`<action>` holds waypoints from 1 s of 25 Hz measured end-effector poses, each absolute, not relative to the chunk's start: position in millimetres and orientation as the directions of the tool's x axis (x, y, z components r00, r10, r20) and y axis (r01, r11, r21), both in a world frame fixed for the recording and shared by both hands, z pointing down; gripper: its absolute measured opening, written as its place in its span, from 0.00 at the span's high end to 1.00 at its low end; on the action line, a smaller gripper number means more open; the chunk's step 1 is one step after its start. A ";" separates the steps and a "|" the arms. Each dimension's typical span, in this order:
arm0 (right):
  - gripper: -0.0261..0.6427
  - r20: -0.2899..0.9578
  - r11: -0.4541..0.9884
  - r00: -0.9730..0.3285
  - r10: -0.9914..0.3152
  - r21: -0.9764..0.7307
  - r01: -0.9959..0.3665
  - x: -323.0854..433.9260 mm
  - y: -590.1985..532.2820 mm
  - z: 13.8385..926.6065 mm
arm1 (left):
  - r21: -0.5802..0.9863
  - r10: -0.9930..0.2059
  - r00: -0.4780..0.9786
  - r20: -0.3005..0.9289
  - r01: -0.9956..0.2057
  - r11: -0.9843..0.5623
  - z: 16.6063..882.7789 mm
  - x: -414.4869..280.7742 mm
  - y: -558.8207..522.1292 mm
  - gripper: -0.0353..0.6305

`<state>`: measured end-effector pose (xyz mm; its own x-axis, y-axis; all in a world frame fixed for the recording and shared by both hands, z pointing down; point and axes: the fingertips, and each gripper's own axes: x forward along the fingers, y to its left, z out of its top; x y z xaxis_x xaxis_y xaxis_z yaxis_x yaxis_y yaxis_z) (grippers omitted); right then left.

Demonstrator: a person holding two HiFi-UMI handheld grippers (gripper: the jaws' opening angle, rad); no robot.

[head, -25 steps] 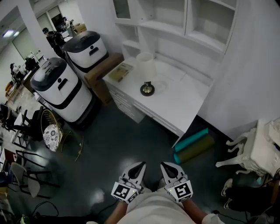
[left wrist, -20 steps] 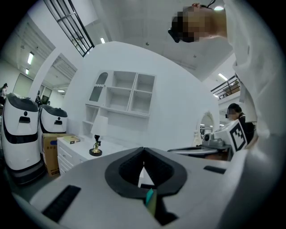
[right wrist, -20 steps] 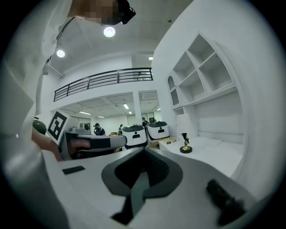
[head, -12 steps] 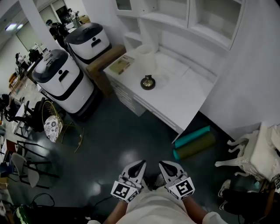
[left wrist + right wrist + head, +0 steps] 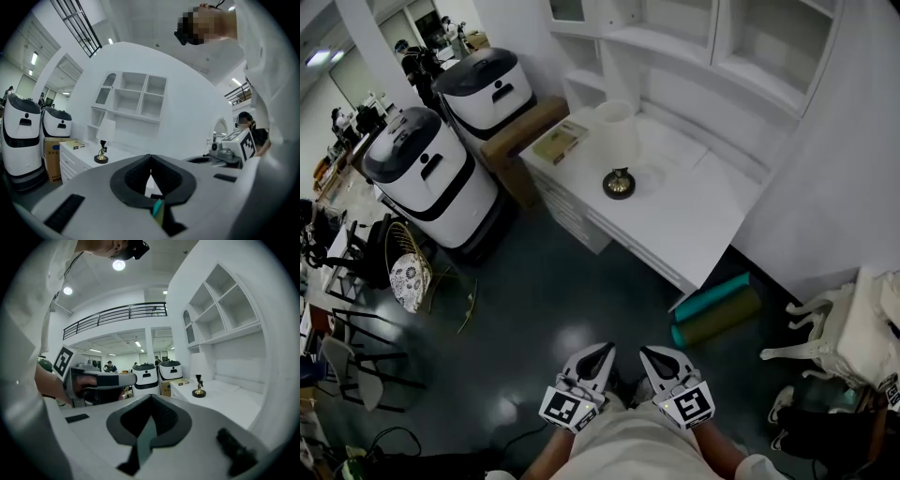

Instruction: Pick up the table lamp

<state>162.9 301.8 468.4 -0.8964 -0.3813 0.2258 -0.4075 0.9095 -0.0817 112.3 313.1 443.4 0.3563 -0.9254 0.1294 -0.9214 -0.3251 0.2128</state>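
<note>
Table lamp [image 5: 617, 157], with a white shade, a dark stem and a round brass-coloured base, is shown upright and untouched on the white bench [image 5: 698, 220]. It stands toward the bench's 10 o'clock end, and a small flat book [image 5: 559, 142] lies near it at 10 o'clock. The left tool [image 5: 593, 364] and the right tool [image 5: 660, 366] are held side by side at 6 o'clock of the head view. The lamp is well apart from them, at about 12 o'clock across a stretch of dark floor [image 5: 553, 281]. Both tools are clenched, jaw tips met, and nothing is held between them. No part of the pick-up is judged done: the approach, the opening of a tool, the closing on the lamp and the lift all remain. Only in the head view is the layout given from above. There a rolled teal mat [image 5: 712, 296] is seen on the floor at the bench's foot, at 1 o'clock from the tools, and two white-and-black machines [image 5: 427, 183] at 10 o'clock. Only in the left gripper view and the right gripper view is the lamp given from the side, so that shade, slender stem and base are told apart. A shelf unit [image 5: 131, 101] is seen rising behind the bench, and in each of these views the neighbouring tool is also shown in its hand.
</note>
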 end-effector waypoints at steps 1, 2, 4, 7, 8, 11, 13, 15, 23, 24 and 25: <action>0.94 0.224 0.907 -0.894 -0.388 -0.077 -0.413 157.7 297.2 467.5 | 0.211 -0.923 0.364 0.124 -0.919 -0.334 441.6 107.6 308.1 0.93; 0.94 0.223 0.904 -0.891 -0.396 -0.074 -0.421 152.2 291.8 466.8 | 0.208 -0.922 0.369 0.119 -0.917 -0.341 439.9 102.0 302.9 0.93; 0.94 0.223 0.898 -0.885 -0.409 -0.075 -0.434 139.5 280.7 464.9 | 0.201 -0.919 0.377 0.111 -0.915 -0.351 437.1 88.8 292.1 0.93; 0.94 0.219 0.894 -0.881 -0.420 -0.068 -0.443 118.4 267.9 458.6 | 0.194 -0.918 0.383 0.102 -0.913 -0.359 432.7 67.5 277.4 0.93; 0.94 0.216 0.894 -0.881 -0.422 -0.065 -0.444 110.8 264.3 456.1 | 0.193 -0.918 0.385 0.098 -0.912 -0.362 431.4 60.0 273.0 0.93; 0.94 0.208 0.890 -0.879 -0.430 -0.069 -0.452 88.9 254.0 450.9 | 0.192 -0.916 0.393 0.084 -0.908 -0.372 428.8 38.2 261.2 0.93; 0.94 0.210 0.887 -0.875 -0.435 -0.064 -0.457 75.5 248.1 449.2 | 0.193 -0.914 0.399 0.078 -0.905 -0.378 427.9 24.6 253.9 0.93; 0.94 0.214 0.885 -0.872 -0.440 -0.058 -0.462 62.4 243.5 447.6 | 0.191 -0.911 0.407 0.074 -0.902 -0.387 426.9 12.3 248.2 0.93; 0.94 0.228 0.863 -0.848 -0.478 -0.062 -0.502 18.1 230.9 454.5 | 0.203 -0.890 0.445 0.095 -0.884 -0.420 437.4 -30.6 238.9 0.93; 0.94 0.225 0.862 -0.848 -0.479 -0.061 -0.503 13.4 230.6 455.4 | 0.203 -0.888 0.448 0.101 -0.883 -0.423 439.5 -36.0 237.7 0.93; 0.94 0.227 0.860 -0.846 -0.482 -0.059 -0.506 10.4 229.5 457.2 | 0.204 -0.886 0.451 0.106 -0.882 -0.424 441.6 -40.8 235.7 0.93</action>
<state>10.4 229.5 457.2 -0.8460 -0.4825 0.2268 -0.5064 0.8602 -0.0591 -40.8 235.7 441.6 0.4507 -0.8864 0.1059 -0.8823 -0.4243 0.2036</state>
